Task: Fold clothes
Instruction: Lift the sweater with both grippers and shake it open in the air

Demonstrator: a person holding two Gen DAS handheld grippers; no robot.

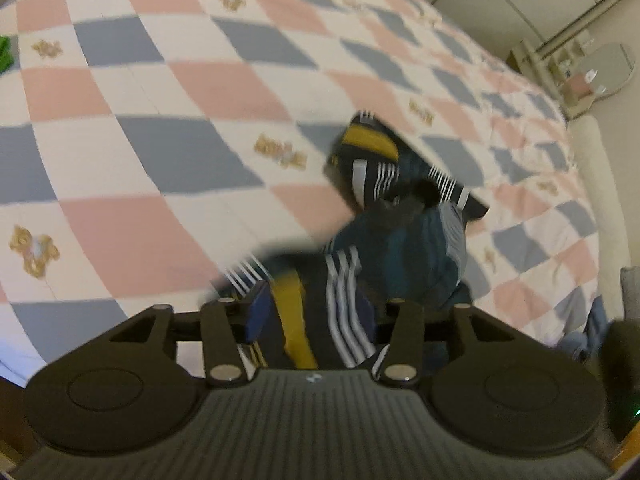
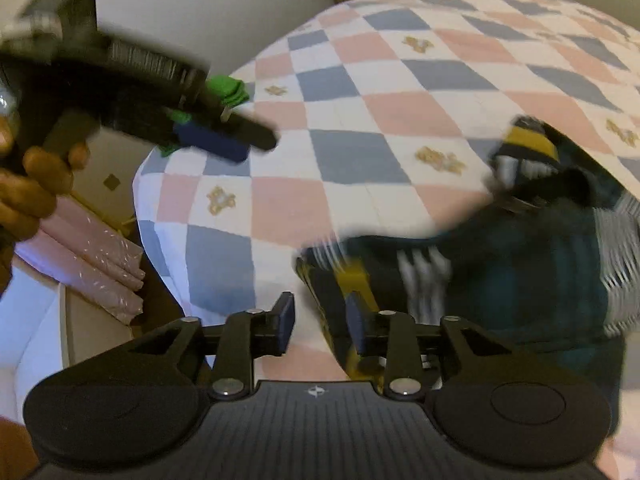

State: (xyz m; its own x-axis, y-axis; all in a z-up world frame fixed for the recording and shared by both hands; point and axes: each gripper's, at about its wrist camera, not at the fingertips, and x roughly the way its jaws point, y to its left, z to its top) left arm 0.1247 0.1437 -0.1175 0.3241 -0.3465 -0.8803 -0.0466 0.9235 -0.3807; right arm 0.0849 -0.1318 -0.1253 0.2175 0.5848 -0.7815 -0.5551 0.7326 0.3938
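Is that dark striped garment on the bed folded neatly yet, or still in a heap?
Still in a heap. The dark striped garment lies bunched and twisted on the checkered quilt, its stripes running in several directions.

A checkered bed point(image 1: 168, 92) — crumpled navy striped garment point(image 1: 404, 256) and green cloth point(image 2: 230, 90) on it.

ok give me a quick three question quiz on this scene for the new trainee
1. True or false: the striped garment lies folded flat on the quilt.
2. The quilt's pattern is: A) pink, blue and white checks; B) plain green; C) red dots.
3. What colour is the small bundle near the quilt's edge?

Key: 1 false, it lies crumpled; 2 A; 3 green.
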